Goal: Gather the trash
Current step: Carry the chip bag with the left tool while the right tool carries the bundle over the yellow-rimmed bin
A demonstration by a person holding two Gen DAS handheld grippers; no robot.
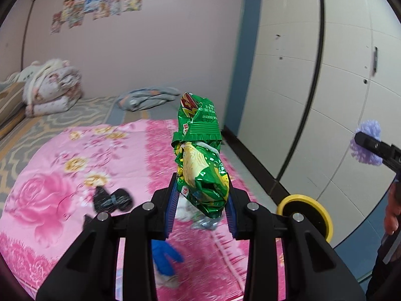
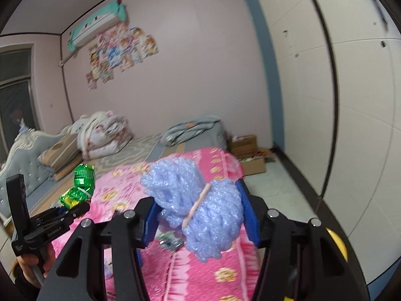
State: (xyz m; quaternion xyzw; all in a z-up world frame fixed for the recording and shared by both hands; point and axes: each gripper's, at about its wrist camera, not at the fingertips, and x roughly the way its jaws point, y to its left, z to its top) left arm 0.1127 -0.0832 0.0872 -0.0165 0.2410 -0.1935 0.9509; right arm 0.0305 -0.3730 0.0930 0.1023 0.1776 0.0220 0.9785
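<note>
crumpled green foil snack bag (image 1: 200, 165) is clamped in left hand-held gripper (image 1: 201, 207), fluffy lilac bundle (image 2: 200, 210) in right hand-held gripper (image 2: 200, 215), both above pink floral bed (image 1: 62, 180), probably for carrying to bin.

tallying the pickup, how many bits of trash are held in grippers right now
2. The green snack bag is clamped in the left gripper; the lilac foam bundle is clamped in the right gripper. More bits lie blurred on the pink blanket below.
</note>
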